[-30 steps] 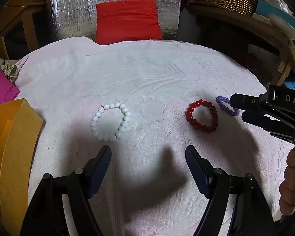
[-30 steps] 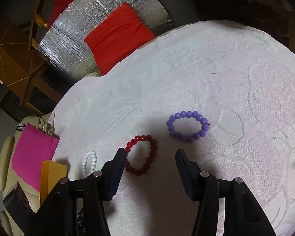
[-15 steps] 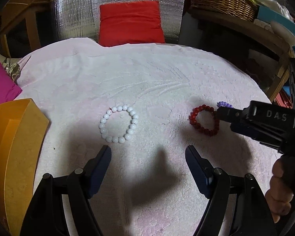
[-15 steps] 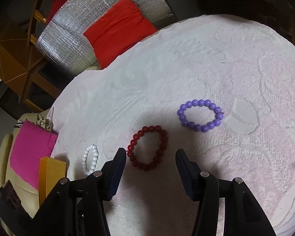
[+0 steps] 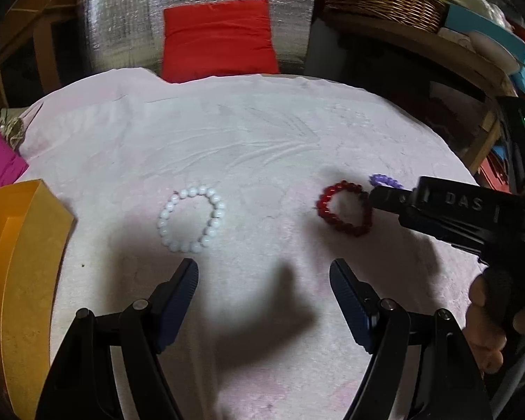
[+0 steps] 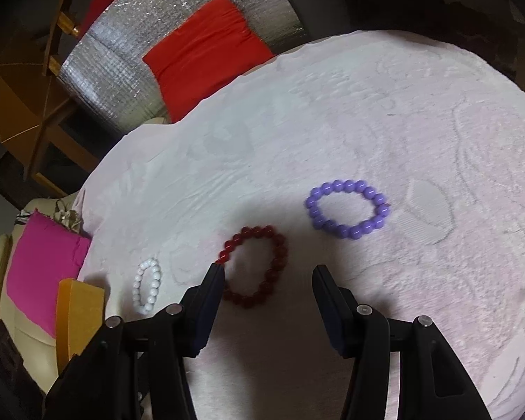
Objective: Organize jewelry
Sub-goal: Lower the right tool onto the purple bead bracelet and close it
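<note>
Here my right tool (image 6: 267, 273) hangs open over the red bracelet (image 6: 255, 266) on the table (image 6: 420, 122), ready to straddle it; my left tool (image 5: 264, 273) waits open by the white bracelet (image 5: 191, 218).

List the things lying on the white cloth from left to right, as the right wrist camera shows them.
orange box → white bracelet → red bracelet → purple bracelet
</note>
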Demonstrator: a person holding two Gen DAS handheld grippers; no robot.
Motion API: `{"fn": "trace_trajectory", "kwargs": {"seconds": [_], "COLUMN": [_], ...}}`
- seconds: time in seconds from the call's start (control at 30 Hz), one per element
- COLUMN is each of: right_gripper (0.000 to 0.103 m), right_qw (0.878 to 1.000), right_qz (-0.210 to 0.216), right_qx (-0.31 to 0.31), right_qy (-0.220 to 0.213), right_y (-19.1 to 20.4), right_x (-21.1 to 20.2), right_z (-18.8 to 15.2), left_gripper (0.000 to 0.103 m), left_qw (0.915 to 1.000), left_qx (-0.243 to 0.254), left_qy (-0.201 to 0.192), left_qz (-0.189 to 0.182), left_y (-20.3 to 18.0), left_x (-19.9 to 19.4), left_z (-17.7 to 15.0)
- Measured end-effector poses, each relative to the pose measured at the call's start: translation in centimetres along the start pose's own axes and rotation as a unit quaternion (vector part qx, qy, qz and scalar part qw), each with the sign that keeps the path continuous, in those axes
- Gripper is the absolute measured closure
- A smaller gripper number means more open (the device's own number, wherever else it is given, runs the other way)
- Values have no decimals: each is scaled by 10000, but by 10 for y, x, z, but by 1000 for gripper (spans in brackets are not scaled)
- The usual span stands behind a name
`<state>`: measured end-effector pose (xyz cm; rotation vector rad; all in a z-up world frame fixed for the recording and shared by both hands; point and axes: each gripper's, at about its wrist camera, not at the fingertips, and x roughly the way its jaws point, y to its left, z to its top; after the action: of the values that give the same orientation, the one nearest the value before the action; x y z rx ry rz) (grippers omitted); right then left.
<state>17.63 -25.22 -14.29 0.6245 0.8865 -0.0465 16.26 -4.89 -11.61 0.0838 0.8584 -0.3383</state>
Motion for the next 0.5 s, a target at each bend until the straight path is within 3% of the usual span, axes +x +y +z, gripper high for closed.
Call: {"fn": "trace_trajectory", "kwargs": {"seconds": [0.5], "right_gripper": [46], "right_qw": [9945], "right_qz": [-552], "right_qx": [460], "right_qy": [-768], "right_y": [-49], "right_x": [-42], "right_z": [22], "left_gripper": [25], "left_qw": [9976], "left_qx": [525], "left_qy": [-110], "left_qz": [-434], "left_y": [-39], "left_x": [-14], "left_z": [-6]}}
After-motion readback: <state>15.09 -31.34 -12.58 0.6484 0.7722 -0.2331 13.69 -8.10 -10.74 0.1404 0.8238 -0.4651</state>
